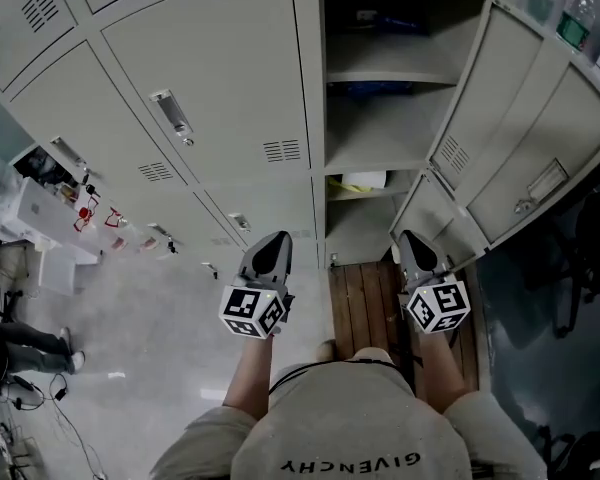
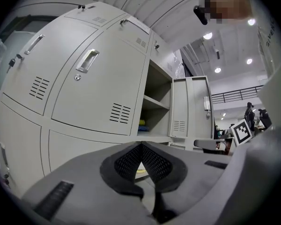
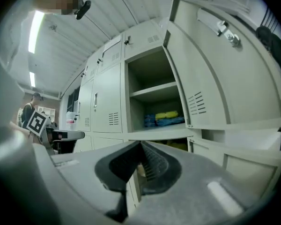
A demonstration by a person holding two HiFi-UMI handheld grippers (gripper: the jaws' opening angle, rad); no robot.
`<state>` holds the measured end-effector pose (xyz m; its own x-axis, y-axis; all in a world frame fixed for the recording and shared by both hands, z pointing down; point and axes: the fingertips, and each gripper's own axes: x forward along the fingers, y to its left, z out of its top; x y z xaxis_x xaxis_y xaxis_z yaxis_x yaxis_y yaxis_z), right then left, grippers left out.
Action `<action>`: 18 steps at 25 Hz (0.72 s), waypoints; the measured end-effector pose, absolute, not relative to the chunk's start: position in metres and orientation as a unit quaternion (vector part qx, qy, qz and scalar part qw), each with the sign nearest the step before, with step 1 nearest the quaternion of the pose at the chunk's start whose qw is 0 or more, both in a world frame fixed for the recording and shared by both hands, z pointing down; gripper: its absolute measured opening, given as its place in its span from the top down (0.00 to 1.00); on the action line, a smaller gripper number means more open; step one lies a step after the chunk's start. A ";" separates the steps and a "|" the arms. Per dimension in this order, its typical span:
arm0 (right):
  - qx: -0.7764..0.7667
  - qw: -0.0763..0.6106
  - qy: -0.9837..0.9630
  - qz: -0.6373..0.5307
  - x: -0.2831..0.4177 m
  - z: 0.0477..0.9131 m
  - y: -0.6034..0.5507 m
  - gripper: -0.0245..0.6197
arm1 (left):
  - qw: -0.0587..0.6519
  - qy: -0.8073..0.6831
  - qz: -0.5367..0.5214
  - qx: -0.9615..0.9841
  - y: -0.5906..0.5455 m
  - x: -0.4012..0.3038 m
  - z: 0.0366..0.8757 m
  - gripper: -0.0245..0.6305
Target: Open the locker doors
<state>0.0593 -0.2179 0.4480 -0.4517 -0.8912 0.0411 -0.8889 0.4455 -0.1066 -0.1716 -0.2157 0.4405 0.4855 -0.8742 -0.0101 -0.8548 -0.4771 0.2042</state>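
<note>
Head view: left gripper (image 1: 268, 253) and right gripper (image 1: 415, 250), jaws together, empty; spread one before hooking the upper-left door handle (image 1: 171, 113).

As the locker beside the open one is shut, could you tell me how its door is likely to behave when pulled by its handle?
The closed door looks like sheet metal, so probably stiff, swinging rather than flexing. Its handle is smooth metal, so a grip may slip. The open door beside it hangs wide, suggesting free swinging once unlatched.
</note>
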 end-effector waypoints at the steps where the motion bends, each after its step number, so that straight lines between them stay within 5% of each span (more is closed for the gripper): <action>1: -0.522 0.013 0.851 -0.056 0.057 0.444 -0.218 0.96 | 0.084 -0.505 -0.058 0.857 -0.215 -0.174 0.437 0.96; 18: -0.503 0.019 0.863 -0.042 0.038 0.431 -0.212 0.96 | 0.073 -0.508 -0.065 0.856 -0.209 -0.184 0.423 0.96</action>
